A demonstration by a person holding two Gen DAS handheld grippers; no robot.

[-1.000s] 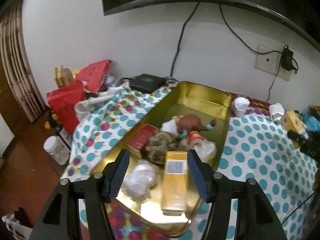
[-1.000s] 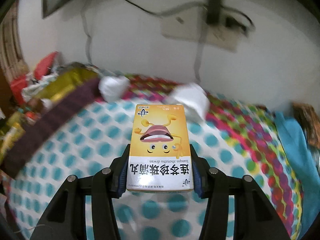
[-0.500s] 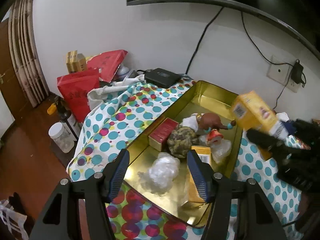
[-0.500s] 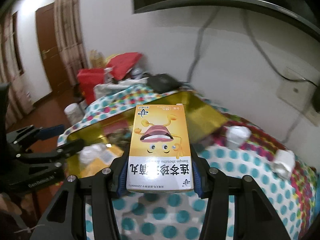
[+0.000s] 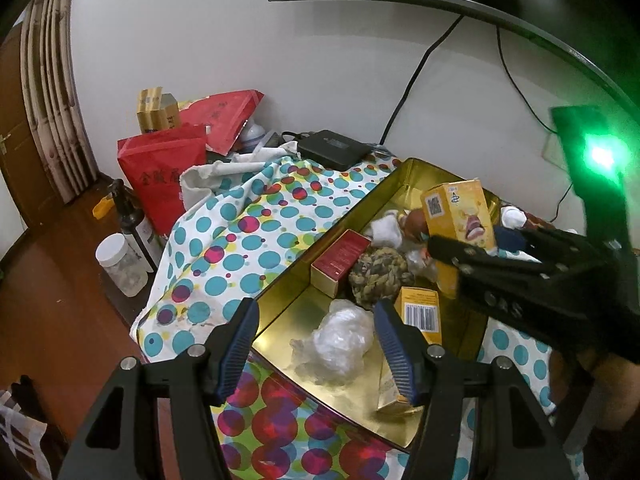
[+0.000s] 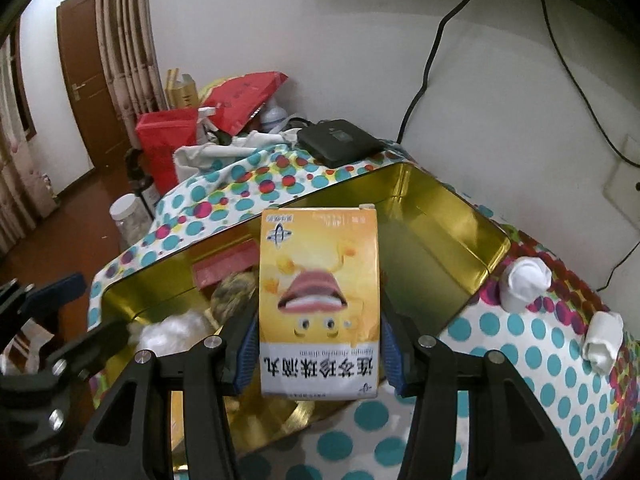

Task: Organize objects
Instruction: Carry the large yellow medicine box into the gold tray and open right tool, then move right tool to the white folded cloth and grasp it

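Your right gripper (image 6: 318, 354) clamped the yellow medicine box (image 6: 319, 300) (upside down) over the gold tin (image 6: 452, 216); your left gripper (image 5: 316, 350) hung empty, jaws apart, near the tin's near end.

We see our left claw (image 5: 316, 344) gaping empty above the gold tin (image 5: 408, 412), near a crumpled plastic wad (image 5: 340, 340). Our right claw (image 5: 472, 252) holds a yellow box (image 5: 456, 208) over the tin's far end.
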